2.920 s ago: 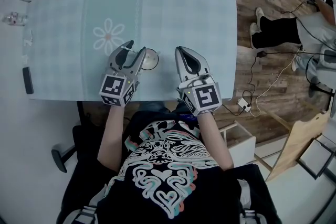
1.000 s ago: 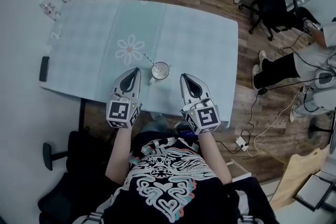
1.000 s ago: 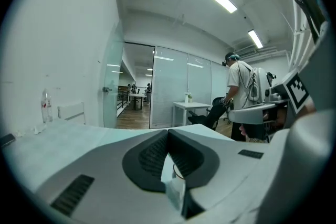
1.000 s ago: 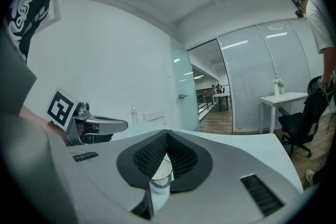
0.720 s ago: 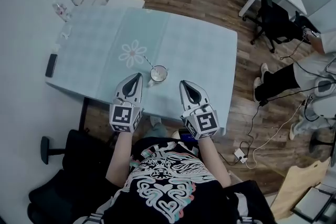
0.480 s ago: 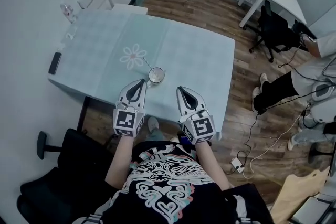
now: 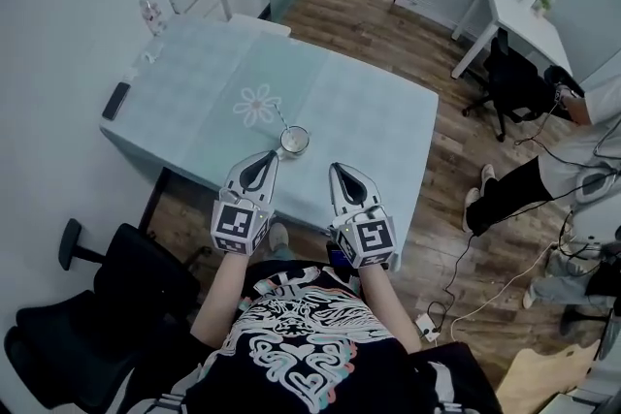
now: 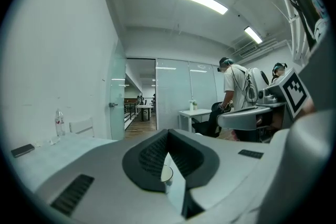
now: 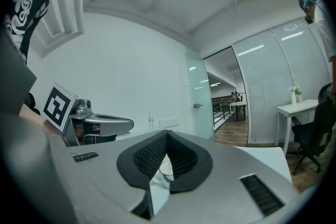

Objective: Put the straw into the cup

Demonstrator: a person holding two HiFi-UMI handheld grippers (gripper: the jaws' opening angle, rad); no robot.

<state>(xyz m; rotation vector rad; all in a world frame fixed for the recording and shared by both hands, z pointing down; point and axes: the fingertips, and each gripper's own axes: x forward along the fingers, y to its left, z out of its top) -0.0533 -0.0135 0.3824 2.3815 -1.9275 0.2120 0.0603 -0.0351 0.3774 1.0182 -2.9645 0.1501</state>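
Note:
A clear cup [image 7: 294, 141] stands on the pale checked table [image 7: 378, 116] near its front edge, beside a printed daisy. A thin straw [image 7: 282, 120] leans out of it to the upper left. My left gripper [image 7: 269, 156] is shut and empty, just short of the cup on its near left. My right gripper [image 7: 336, 169] is also shut and empty, near right of the cup. In the left gripper view the jaw tips meet [image 8: 168, 131] and the cup [image 8: 166, 173] shows below them. The right gripper view shows the same: tips together [image 9: 168, 132], cup [image 9: 165, 169] beyond.
A dark phone [image 7: 115, 100] and a bottle [image 7: 148, 15] sit at the table's far left. A black office chair [image 7: 116, 276] stands left of me. A white desk [image 7: 524, 24], another chair and a person's legs [image 7: 514, 189] are on the wooden floor to the right.
Both grippers have drawn back from the cup toward the table's front edge and risen. The head view has lifted, so the table looks smaller. The cup with the straw stays put.

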